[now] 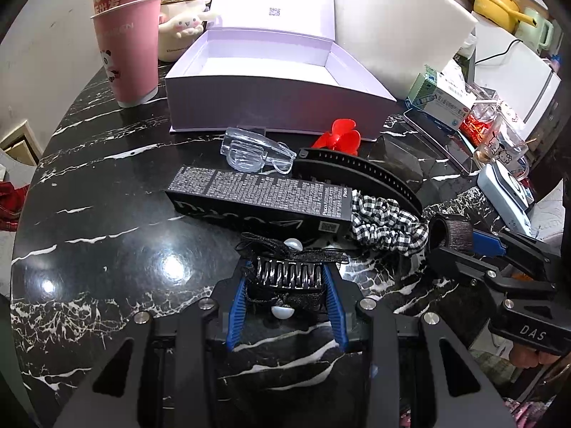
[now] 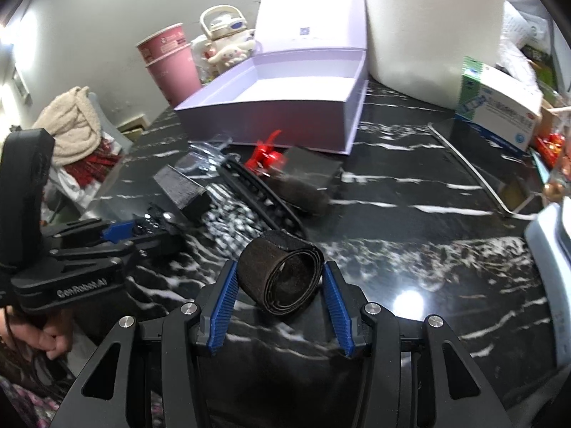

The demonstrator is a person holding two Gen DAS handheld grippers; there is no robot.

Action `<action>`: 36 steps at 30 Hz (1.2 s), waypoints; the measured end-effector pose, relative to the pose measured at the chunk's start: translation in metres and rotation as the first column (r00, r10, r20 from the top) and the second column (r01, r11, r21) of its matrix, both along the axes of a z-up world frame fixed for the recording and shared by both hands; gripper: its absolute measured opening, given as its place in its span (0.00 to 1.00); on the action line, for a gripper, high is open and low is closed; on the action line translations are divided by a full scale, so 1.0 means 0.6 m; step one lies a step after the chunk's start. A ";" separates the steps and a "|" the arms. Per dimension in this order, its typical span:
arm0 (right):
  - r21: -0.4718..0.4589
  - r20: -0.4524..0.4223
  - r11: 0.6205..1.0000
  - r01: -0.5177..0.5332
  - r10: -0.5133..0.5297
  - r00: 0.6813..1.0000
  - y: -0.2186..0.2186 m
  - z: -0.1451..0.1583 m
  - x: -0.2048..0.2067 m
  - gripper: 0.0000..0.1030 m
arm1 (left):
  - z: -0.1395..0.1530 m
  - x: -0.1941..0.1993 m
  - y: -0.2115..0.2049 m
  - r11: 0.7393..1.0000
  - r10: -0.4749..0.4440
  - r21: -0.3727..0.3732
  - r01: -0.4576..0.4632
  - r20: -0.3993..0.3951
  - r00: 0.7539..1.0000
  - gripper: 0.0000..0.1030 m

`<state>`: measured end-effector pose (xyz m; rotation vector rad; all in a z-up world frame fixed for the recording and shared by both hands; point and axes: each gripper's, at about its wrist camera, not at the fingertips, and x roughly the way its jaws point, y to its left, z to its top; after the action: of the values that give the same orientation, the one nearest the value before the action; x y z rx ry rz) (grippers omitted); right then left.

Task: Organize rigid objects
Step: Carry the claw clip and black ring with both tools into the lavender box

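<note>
My left gripper point(image 1: 285, 280) is shut on a black claw hair clip point(image 1: 287, 273) with a lace bow and pearls, held just above the black marble table point(image 1: 107, 249). My right gripper point(image 2: 280, 273) is shut on a black rolled strap point(image 2: 282, 278), its blue pads against both sides; the same roll point(image 1: 448, 230) shows at the right of the left wrist view. An open lavender box point(image 1: 271, 82) point(image 2: 285, 107) stands at the back with nothing inside. In front of it lie a long black carton point(image 1: 257, 196), a clear plastic piece point(image 1: 257, 153), a red clip point(image 1: 342, 135), a black headband point(image 1: 360, 171) and a checked scrunchie point(image 1: 389, 224).
Stacked pink cups point(image 1: 125, 46) and a plush-decorated jar point(image 1: 178, 32) stand at the back left. A medicine box point(image 1: 442, 103), glass jars point(image 1: 499, 142) and a white tin point(image 1: 503, 192) crowd the right side. A white foam block point(image 2: 428, 28) leans behind the box. A hand point(image 2: 46, 335) holds the left gripper's handle.
</note>
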<state>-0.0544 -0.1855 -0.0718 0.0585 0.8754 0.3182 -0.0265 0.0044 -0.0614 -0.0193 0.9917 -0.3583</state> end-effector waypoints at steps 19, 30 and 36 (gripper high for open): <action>-0.061 0.047 0.997 0.047 -0.044 0.998 -0.015 -0.014 -0.004 0.25 | 0.002 -0.006 0.002 0.999 0.044 0.009 -0.044 0.017 0.999 0.38; -0.076 0.098 0.997 -0.018 0.025 0.995 -0.011 0.013 -0.019 0.25 | 0.043 -0.032 0.017 0.996 0.085 -0.018 -0.083 0.090 0.992 0.38; -0.084 0.136 0.994 -0.071 0.082 0.987 -0.002 0.046 -0.021 0.25 | 0.073 -0.035 0.022 0.995 0.097 -0.034 -0.094 0.133 0.986 0.38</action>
<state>-0.0673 -0.1866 -0.0442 -0.0700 0.7524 0.3551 -0.0477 0.0177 -0.0174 -0.0665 0.8496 -0.2812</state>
